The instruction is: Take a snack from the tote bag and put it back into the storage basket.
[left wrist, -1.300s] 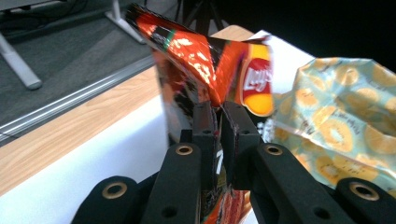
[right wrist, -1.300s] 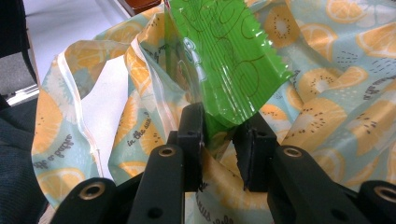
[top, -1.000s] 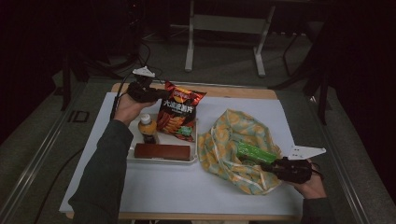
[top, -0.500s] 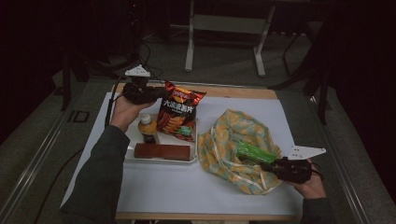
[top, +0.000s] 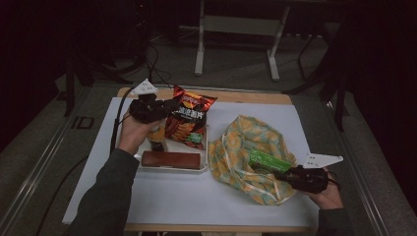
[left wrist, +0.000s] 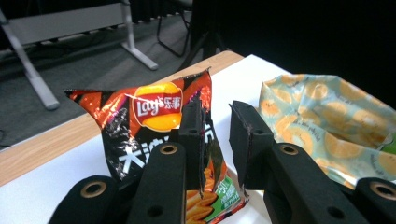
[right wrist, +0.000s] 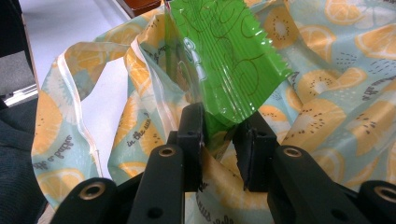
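Lay's crisp bag [top: 189,118] stands propped at the far end of the white tray [top: 169,167] near the bench's far-left corner, with a small bottle [top: 157,140] and a brown bar [top: 171,160] in the tray beside it. The left gripper [left wrist: 215,140] is just by the bag's left side; its jaws have just been opening and stand apart with nothing between them, the bag behind them. Toward the bench's near-right corner, the right gripper [right wrist: 222,140] has its jaws clamped on the corner of a green snack packet [right wrist: 224,56], holding it over the mouth of the lemon-print bag [top: 246,147]. Packing seems under way: the packet is about to go in. Next, the right jaws likely push it deeper and let go, while the left jaws need to close on the crisp bag's edge
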Demonstrator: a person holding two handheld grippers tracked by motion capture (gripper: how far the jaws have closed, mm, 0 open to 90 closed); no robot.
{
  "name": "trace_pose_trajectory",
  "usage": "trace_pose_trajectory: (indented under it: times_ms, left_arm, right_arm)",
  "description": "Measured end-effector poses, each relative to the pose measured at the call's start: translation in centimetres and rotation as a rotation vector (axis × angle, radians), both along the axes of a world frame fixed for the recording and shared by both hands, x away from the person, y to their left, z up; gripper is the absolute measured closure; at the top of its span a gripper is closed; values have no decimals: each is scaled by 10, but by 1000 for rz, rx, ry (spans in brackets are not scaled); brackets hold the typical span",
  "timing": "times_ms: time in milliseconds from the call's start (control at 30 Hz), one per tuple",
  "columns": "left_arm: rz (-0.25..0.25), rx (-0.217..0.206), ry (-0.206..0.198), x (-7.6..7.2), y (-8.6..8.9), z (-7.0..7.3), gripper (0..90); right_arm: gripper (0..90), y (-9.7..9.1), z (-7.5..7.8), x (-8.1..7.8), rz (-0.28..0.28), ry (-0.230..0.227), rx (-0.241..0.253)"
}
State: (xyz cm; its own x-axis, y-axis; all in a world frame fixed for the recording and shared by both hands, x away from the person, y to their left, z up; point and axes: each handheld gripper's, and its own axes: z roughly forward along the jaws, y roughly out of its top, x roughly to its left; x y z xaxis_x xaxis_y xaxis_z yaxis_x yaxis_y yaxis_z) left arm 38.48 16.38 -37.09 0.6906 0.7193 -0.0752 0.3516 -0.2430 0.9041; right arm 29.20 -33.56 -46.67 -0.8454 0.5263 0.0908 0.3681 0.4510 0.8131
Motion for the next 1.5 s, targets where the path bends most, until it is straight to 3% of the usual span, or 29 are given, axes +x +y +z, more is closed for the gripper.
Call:
trace_pose_trajectory:
  times_ms: [33,67,233,400,533,767,967,1167,1233,1267,1500]
  left_arm:
    - [0,0,0,0,0,0,743]
    - [-23,-28,-4,-7,-4,-4,742]
    - [-30,14,-11,-20,-20,-18,739]
    - [-35,37,4,-24,-31,-29,741]
    - [-57,64,35,-27,-49,-46,769]
    - [-19,184,81,-21,-72,-76,886]
    - [17,270,124,-14,-81,-91,892]
    - [62,304,159,-7,-78,-100,893]
    - [62,304,159,-7,-78,-100,893]
    - [71,329,155,-8,-79,-101,893]
    - [85,379,154,-5,-85,-108,893]
  right_arm:
    - [735,0,0,0,0,0,0]
    - [734,0,0,0,0,0,0]
    - [734,0,0,0,0,0,0]
    - [734,0,0,0,-1,0,1]
    - [734,0,0,1,0,-1,2]
    - [734,0,0,0,2,-2,1]
    - [735,0,0,0,2,-1,1]
    - [735,-1,0,0,2,-2,0]
    - [735,0,0,0,2,-2,-1]
    - [734,0,0,0,1,-3,-2]
    - [735,0,0,0,2,-4,-2]
